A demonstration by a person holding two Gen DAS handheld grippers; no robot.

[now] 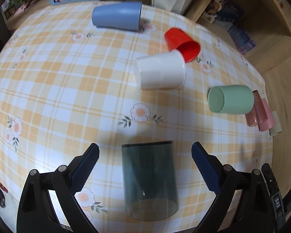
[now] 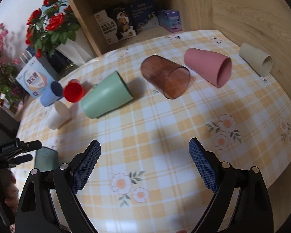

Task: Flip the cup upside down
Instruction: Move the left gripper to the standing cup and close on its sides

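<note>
A dark green see-through cup [image 1: 149,180] stands on the checked tablecloth [image 1: 67,89] between the open fingers of my left gripper [image 1: 145,151], not touched by either pad. It also shows in the right wrist view [image 2: 45,160], partly hidden behind the left gripper. My right gripper [image 2: 144,145] is open and empty above bare cloth [image 2: 164,128]. Several cups lie on their sides: blue [image 1: 117,16], red [image 1: 182,43], white [image 1: 161,72], mint green [image 1: 230,102], brown see-through [image 2: 165,76], pink [image 2: 208,67] and beige [image 2: 256,62].
A wooden shelf [image 2: 194,3] with boxes [image 2: 124,25] stands behind the table. Red flowers in a vase [image 2: 48,25] and a carton [image 2: 34,77] stand at the far left. The table's edge runs near the beige cup.
</note>
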